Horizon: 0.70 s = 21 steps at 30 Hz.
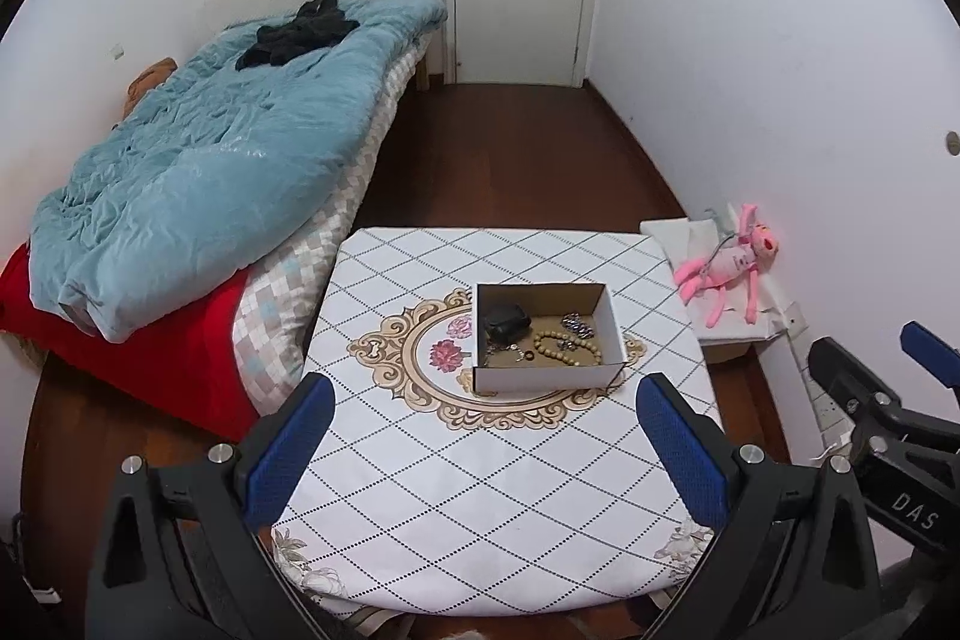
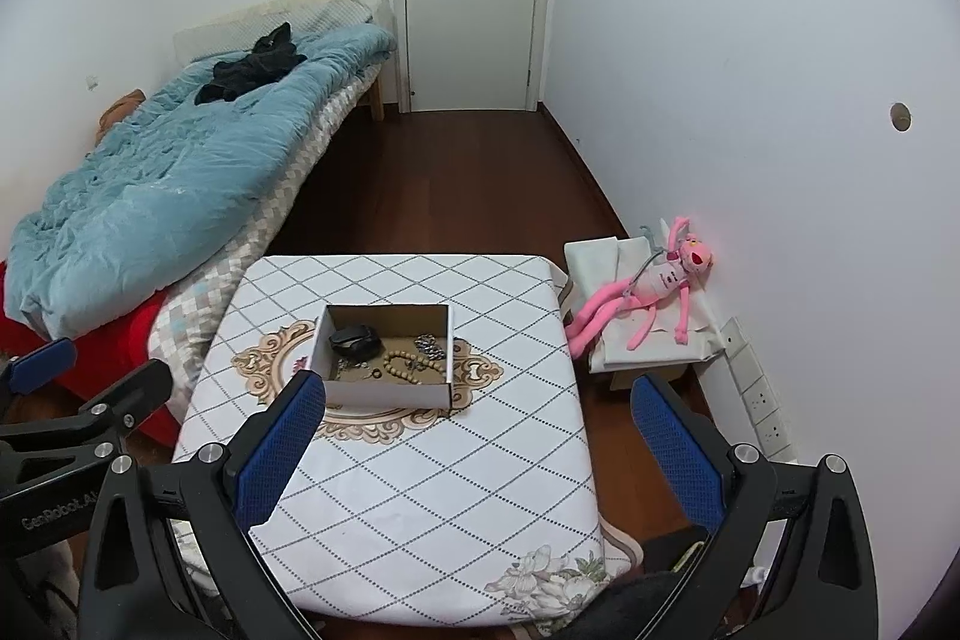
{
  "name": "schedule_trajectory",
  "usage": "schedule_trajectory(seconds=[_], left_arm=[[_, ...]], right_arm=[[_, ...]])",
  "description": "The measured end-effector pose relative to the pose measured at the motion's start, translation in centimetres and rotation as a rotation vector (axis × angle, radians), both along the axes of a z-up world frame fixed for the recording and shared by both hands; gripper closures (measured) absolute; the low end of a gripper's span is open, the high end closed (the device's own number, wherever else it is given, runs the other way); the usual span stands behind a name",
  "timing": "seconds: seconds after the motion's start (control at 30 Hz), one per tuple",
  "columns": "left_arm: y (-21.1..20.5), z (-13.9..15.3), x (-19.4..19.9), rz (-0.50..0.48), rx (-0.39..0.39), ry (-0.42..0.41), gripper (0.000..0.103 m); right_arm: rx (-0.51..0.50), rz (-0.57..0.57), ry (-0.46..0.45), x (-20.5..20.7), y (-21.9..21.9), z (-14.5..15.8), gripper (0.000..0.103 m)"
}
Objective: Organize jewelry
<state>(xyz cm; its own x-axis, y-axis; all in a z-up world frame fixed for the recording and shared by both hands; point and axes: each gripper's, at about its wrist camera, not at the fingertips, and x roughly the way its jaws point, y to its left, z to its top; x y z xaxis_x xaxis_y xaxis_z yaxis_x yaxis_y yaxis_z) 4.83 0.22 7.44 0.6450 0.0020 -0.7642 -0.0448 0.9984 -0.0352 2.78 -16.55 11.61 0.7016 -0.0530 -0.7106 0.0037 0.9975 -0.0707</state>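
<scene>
Both the left tongs [image 1: 483,436] and right tongs [image 2: 477,439] hang wide and empty above the surface [image 1: 480,490], while the jewelry lies tangled in the cardboard box [image 1: 543,379], where a pinch could drag several pieces or shove the light box.

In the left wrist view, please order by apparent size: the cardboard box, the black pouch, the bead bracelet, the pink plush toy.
1. cardboard box
2. pink plush toy, although it lies farther away, so its true size is unsure
3. and 4. black pouch and bead bracelet: they look nearly alike, so I do not rank them.
</scene>
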Motion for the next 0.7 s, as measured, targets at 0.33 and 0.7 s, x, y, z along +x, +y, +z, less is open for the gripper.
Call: schedule_trajectory(seconds=[0.33,0.7], left_arm=[[0.8,-2.5,5.2,0.022,0.002,0.076,0.000],[0.6,-4.7,8.4,0.025,0.039,0.136,0.000]], right_arm=[[-0.016,0.016,0.082,6.0,1.0,-2.6,0.000],[-0.036,-0.019,0.162,10.5,0.9,-6.0,0.000]])
